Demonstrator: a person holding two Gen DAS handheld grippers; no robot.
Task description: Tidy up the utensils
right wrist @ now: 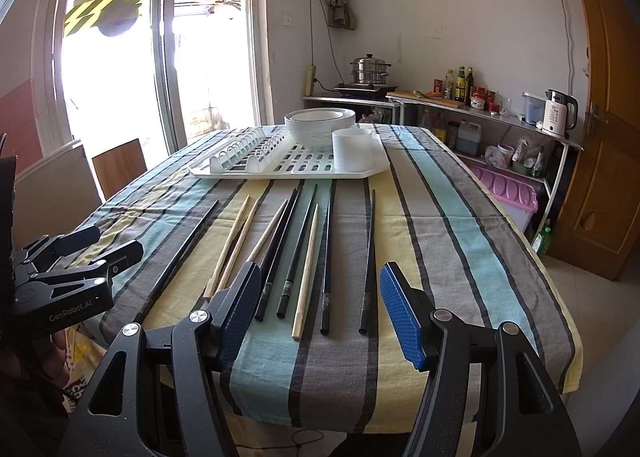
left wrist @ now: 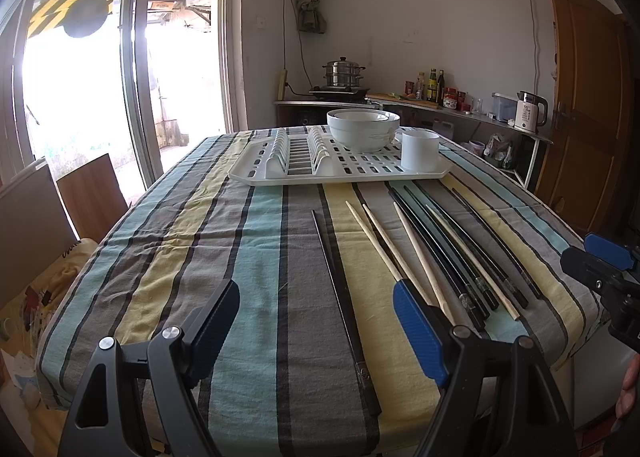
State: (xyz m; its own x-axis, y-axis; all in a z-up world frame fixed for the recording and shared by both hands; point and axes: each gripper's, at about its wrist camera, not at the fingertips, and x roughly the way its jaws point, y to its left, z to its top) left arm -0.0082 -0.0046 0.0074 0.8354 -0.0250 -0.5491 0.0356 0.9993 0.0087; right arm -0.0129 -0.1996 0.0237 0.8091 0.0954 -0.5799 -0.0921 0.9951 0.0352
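Pink bin (right wrist: 508,193): right view only. Chopsticks (right wrist: 306,265): six black, four wooden. Left gripper (left wrist: 316,321), right gripper (right wrist: 320,297): spread wide, empty.

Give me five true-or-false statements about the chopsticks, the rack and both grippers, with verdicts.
1. Both the left hand-held gripper and the right hand-held gripper are open and hold nothing. True.
2. The chopsticks stand inside the white cup. False: they lie flat on the striped tablecloth.
3. The white bowls sit on the dish rack. True.
4. All the chopsticks are black. False: some are light wood.
5. One black chopstick lies apart, left of the rest. True.
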